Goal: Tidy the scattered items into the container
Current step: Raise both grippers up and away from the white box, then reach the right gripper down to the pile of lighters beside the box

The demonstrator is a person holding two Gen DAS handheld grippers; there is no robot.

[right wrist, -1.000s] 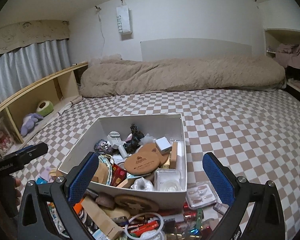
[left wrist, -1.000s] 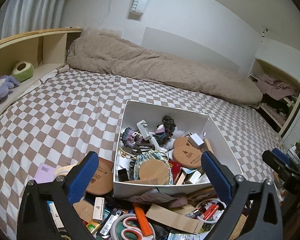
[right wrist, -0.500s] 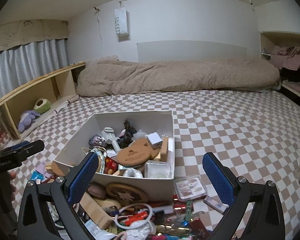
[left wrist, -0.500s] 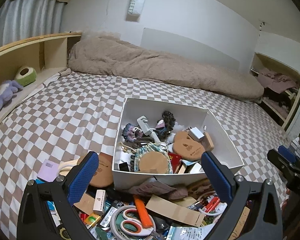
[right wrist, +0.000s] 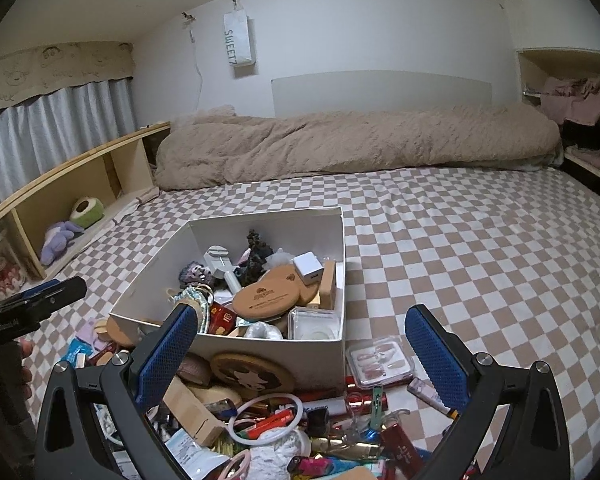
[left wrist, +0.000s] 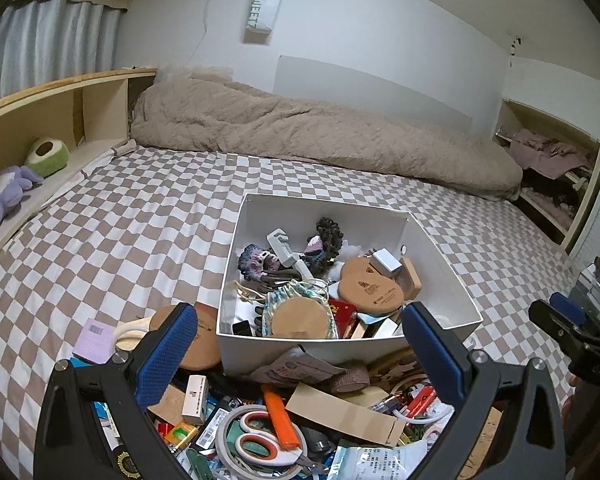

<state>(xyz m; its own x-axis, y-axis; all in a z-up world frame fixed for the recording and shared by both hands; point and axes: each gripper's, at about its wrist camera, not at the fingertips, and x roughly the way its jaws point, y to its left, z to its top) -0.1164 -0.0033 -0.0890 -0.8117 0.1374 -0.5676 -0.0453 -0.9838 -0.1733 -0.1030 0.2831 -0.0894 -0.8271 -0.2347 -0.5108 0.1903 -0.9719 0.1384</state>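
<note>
A white box (left wrist: 440,256) (right wrist: 276,354) stands on the checkered bed, partly filled with cork coasters, a white cube and small odds and ends. In front of it lies a pile of scattered items: scissors (left wrist: 258,442), an orange lighter (left wrist: 280,416), a cardboard strip (left wrist: 340,410), a white ring (right wrist: 266,420), a clear nail case (right wrist: 378,362). My left gripper (left wrist: 300,354) hovers open over the pile, nothing between its blue pads. My right gripper (right wrist: 300,354) is open above the pile too, holding nothing.
A rolled beige duvet (left wrist: 300,140) lies along the far wall. A wooden shelf (left wrist: 28,120) with soft toys runs along the left. The checkered sheet (right wrist: 480,248) stretches right of the box. A cluttered shelf (left wrist: 548,160) sits at the far right.
Both grippers have pulled back and lowered toward the pile, so more scattered items show in front of the box. Both stay open and hold nothing.
</note>
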